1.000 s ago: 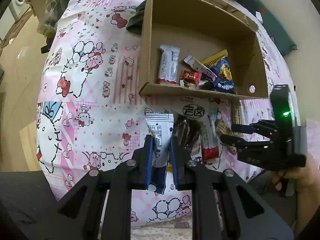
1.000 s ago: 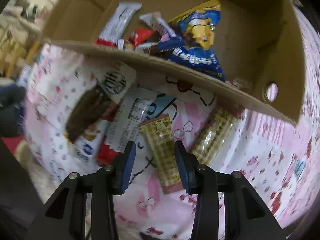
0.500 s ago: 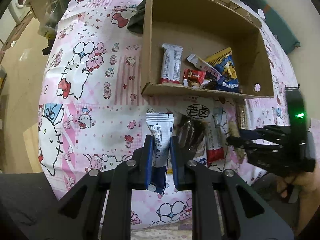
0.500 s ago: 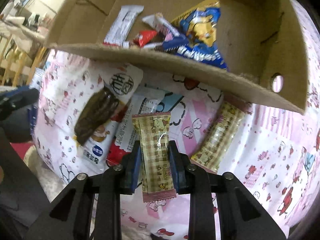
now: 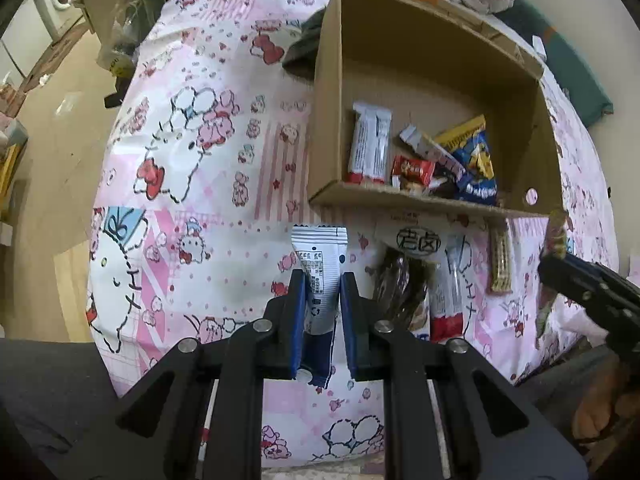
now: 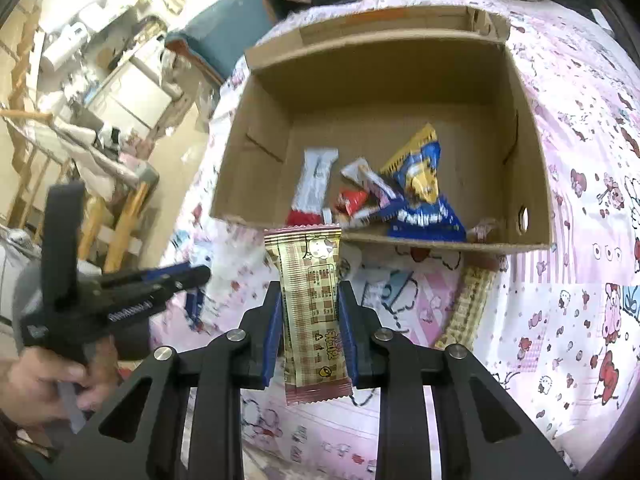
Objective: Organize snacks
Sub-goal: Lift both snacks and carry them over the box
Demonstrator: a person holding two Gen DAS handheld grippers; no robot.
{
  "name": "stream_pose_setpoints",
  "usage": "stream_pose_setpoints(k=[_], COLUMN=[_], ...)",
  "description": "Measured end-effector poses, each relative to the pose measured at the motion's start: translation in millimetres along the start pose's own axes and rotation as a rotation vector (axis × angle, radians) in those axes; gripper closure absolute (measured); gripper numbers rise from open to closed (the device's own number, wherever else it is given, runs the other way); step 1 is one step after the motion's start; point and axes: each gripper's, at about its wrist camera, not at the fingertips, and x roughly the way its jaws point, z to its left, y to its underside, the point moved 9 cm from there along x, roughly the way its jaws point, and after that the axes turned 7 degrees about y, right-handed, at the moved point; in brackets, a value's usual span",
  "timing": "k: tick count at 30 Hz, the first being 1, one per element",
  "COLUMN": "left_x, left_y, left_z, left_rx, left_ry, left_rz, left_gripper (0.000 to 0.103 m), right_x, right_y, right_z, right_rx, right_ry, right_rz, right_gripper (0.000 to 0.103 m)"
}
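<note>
Two grippers loaded, left gripper (image 5: 323,300) pinching white packet (image 5: 320,264), right gripper (image 6: 309,322) clamping checked wafer bar (image 6: 312,312), cardboard box (image 6: 256,152) beyond.

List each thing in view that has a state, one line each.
Left tongs: shut on the white and navy snack packet.
Right tongs: shut on the tan checked wafer packet, lifted off the cloth.
Brown cardboard box: open, partly filled.
Second tan checked wafer packet: lying on the pink cartoon cloth.
</note>
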Motion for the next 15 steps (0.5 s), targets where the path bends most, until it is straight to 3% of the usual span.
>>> stream_pose_setpoints(k=[3,10,15], left_x=[-13,-39,-62], left_y=[-9,-28,-57], left_z=[2,2,-16], left_rx=[-0.005,-0.03,-0.003], left_ry=[-0.023,-0.01,0.029], left_rz=[-0.08,-0.172,-0.224], left_gripper=[0.089,0.089,0.089], right_x=[-8,-41,-52], right_y=[-15,-43,-59], right_z=[9,7,6], right_rx=[0.037,0.132,0.179], right_ry=[-0.021,-0.067,-0.119], right_rz=[-0.073,-0.23,-0.253], right_gripper=[0.075,0.075,0.075])
